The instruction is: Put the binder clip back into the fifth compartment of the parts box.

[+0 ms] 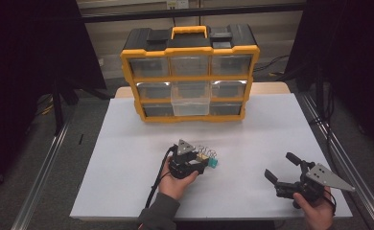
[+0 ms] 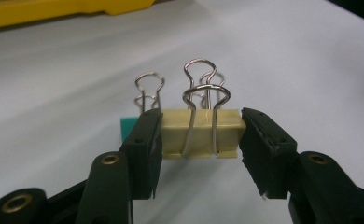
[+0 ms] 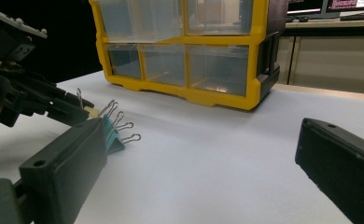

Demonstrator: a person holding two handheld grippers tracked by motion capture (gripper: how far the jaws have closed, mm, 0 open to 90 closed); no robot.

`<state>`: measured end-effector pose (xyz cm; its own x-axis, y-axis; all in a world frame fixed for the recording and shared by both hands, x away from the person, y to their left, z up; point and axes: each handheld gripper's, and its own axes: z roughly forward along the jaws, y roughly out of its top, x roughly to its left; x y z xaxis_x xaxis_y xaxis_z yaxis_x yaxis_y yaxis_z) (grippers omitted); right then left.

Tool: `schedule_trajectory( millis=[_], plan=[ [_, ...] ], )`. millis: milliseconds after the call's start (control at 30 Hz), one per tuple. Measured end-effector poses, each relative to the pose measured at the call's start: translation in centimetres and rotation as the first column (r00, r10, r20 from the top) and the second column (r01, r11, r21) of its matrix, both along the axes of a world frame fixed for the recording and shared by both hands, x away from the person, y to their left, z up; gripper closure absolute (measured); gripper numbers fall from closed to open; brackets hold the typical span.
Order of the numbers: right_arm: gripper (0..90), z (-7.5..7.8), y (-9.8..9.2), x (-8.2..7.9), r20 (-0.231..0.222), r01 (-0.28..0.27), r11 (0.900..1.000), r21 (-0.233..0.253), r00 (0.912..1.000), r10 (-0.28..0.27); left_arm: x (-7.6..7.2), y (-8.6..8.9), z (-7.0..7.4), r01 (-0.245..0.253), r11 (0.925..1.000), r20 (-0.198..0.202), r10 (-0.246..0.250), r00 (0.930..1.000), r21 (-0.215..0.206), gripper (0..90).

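1. Left gripper (image 1: 200,164) lay low on the white table (image 1: 252,129), near the middle of its near half, pointing right and slightly away from the person. The left hand (image 1: 175,181) gripped it from behind, forearm entering from the bottom edge in a grey sleeve (image 1: 158,215).
2. In the left gripper view, its jaws bracketed the cream clip (image 2: 201,133). The left jaw touched one end of the clip; the right jaw stood at the other end, and I could not tell whether it touched. Narrow gap, not clearly clamped.
3. The cream clip rested on the table, wire handles up. A teal clip (image 2: 128,128) sat just behind it, partly hidden by the left jaw.
4. Right gripper (image 1: 281,172) was held at the table's near right, well apart from the clips, pointing up-left. The right hand (image 1: 314,206) held it from below; jaws spread wide, nothing between them.
5. The right gripper view showed the teal clip (image 3: 111,135) on the table beside the left gripper.
6. Yellow organiser (image 1: 190,72) stood at the far edge, its middle drawer (image 1: 191,101) pulled out.
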<state>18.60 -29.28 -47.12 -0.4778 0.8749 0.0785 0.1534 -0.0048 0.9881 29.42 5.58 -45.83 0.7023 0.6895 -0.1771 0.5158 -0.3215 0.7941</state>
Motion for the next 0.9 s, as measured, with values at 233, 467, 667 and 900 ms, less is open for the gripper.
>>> schedule_trajectory(
  millis=[233, 467, 667, 900],
  plan=[
    [1.8, 0.0, 0.0, 0.0, 0.001, -0.002, 1.000, 0.002, 1.0000, 0.002, 0.3, 0.2, 1.7, 0.019, 0.9982, 0.019, -0.018, 0.9997, -0.057, 50.1],
    [1.7, 0.0, -0.1, 0.0, -0.004, -0.006, 1.000, 0.004, 1.0000, 0.006, 0.5, 0.6, 2.8, 0.032, 0.9947, 0.046, -0.028, 0.9986, -0.098, 50.1],
    [1.7, 0.0, -0.1, 0.1, -0.003, -0.001, 1.000, 0.006, 1.0000, 0.001, 0.7, 0.8, 4.0, 0.052, 0.9898, 0.069, -0.043, 0.9967, -0.132, 50.1],
    [1.8, -0.1, -0.2, 0.2, -0.017, 0.012, 1.000, 0.005, 0.9998, -0.012, 1.0, 0.9, 5.7, 0.053, 0.9847, 0.101, -0.036, 0.9943, -0.166, 50.1]
  ],
)
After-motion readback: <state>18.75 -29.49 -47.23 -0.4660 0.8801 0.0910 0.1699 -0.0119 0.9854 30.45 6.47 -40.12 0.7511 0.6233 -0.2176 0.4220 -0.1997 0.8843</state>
